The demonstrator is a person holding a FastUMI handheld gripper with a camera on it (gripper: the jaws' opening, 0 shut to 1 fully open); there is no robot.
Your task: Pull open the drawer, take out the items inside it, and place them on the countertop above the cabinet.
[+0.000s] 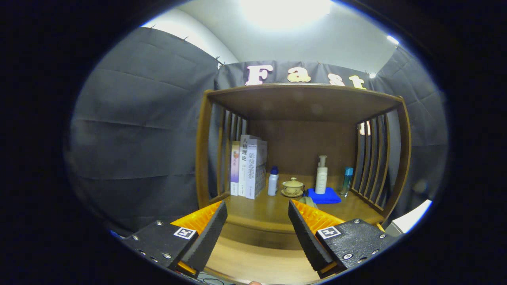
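My gripper is open, its two fingers spread wide with nothing between them. They hover above the front edge of the wooden countertop of the cabinet. Beyond the fingers, on the countertop under a wooden hutch, stand a small white bottle with a blue cap, a lidded tea bowl on a saucer, a white pump bottle on a folded blue cloth, and a slim blue-capped bottle. A small greenish object peeks out beside the right finger. Below the fingers lies a paler wooden surface; I cannot tell whether it belongs to the drawer.
Several books stand upright at the left of the hutch. Slatted wooden sides close the hutch on both flanks. Dark cloth walls surround the cabinet. A white surface shows at the far right.
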